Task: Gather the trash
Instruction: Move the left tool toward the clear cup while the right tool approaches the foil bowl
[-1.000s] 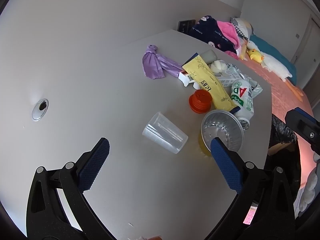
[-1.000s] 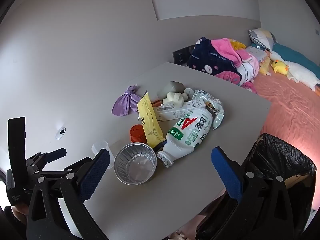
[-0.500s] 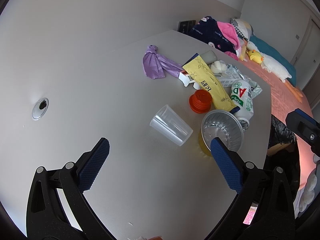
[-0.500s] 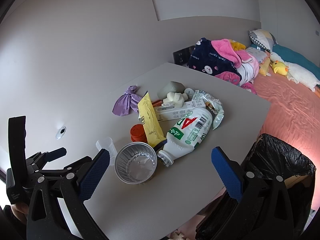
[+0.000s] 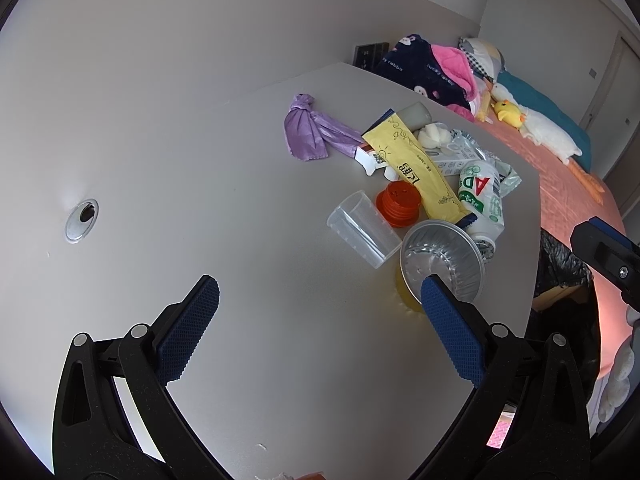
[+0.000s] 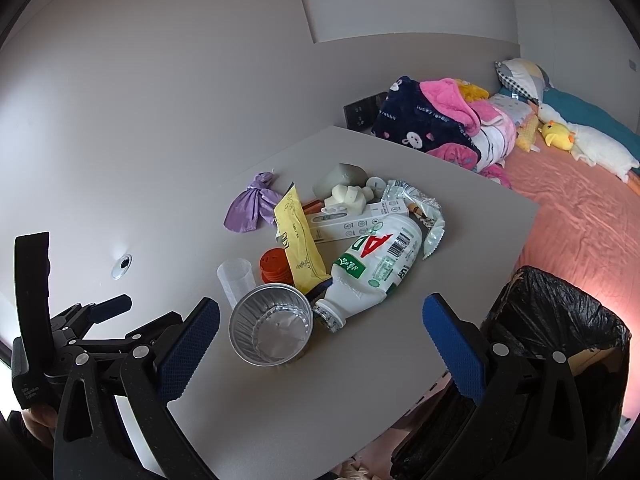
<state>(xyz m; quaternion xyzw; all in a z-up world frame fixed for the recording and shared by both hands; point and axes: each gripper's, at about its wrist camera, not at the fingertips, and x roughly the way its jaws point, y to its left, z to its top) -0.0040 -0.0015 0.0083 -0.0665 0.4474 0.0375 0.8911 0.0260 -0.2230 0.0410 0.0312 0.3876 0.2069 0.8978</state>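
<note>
Both tools are held spread wide with nothing between their blue pads: the left tool (image 5: 316, 312) hangs above the bare near part of the worktop (image 5: 208, 184), and the right tool (image 6: 320, 332) is poised over the near edge of the litter. It is judged that no piece has been picked up yet and that a first target is being chosen. The trash is gathered in one loose heap toward the far right side of the worktop, probably so that it can be cleared in short trips to the black-lined bin (image 6: 560, 320), which stands just beside the worktop's right edge. Nearest the tools a foil cup (image 6: 271, 330) stands upright, apparently over a yellowish patch. A clear plastic cup (image 5: 363, 230) lies on its side just beside it, touching or nearly touching an orange lid (image 5: 398, 204). A white bottle (image 6: 376, 268) lies on its side with its open neck toward the foil cup, and a yellow sachet (image 5: 416, 170) is draped across the heap. A knotted purple bag (image 5: 308, 132) is set a little apart at the far left. Behind these, a crumpled wrapper, a flat white box and small white pieces are piled together. The worktop is smooth and pale grey, with a round cable grommet (image 5: 82, 221) well apart from the heap. A plain wall is seen behind, and a bed (image 6: 580, 208) with an orange-pink sheet, folded blankets and soft toys runs alongside.
</note>
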